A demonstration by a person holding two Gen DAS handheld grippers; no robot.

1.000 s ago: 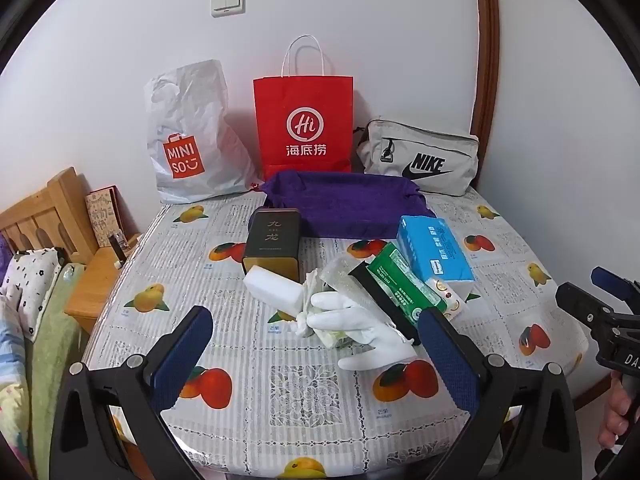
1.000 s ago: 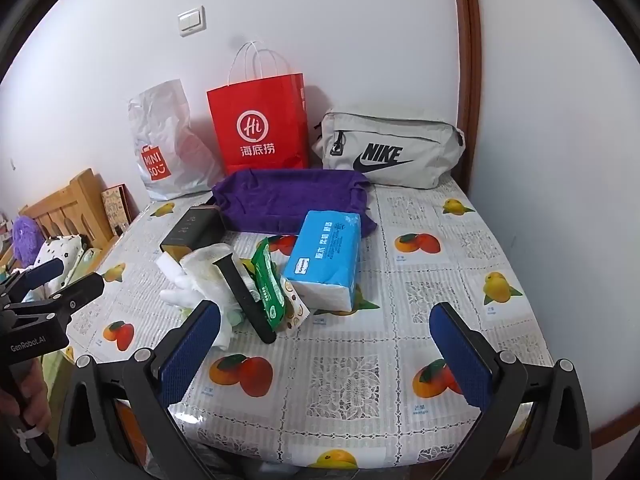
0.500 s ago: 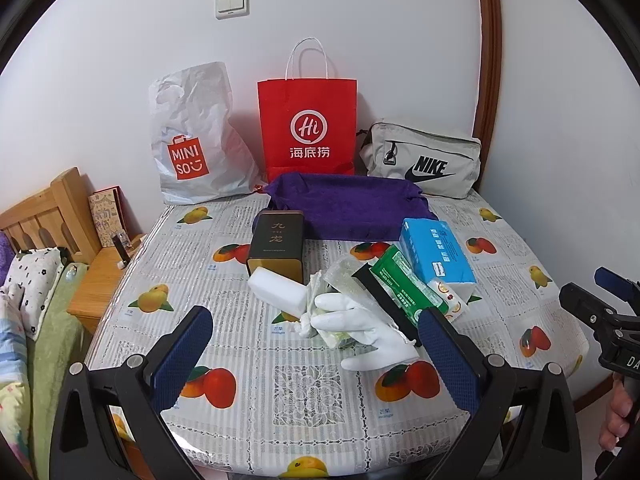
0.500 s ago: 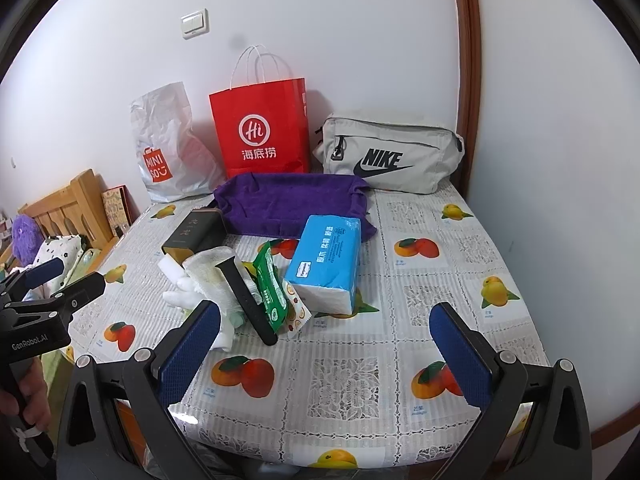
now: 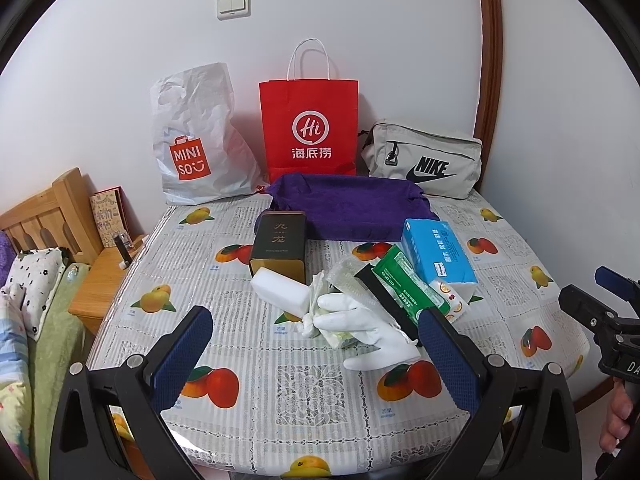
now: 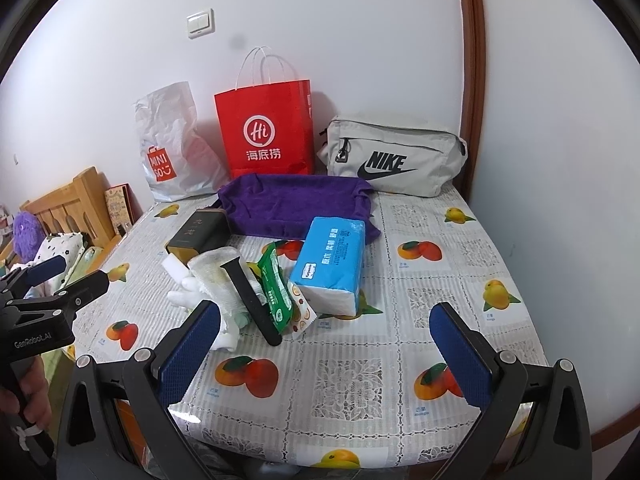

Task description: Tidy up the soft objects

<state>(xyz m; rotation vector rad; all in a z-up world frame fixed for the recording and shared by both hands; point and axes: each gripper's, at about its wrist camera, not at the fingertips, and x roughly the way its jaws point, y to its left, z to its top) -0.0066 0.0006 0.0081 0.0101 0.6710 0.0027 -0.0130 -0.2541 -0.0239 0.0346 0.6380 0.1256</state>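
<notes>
The desk wears a white lace-patterned cover printed with orange and yellow fruit. On it lie a purple cloth, a white glove, a blue tissue pack, a green packet and a black box with a gold-looking edge. Behind stand a red bag and a grey pouch.

Black tool, blue textured pads, silver screws
</notes>
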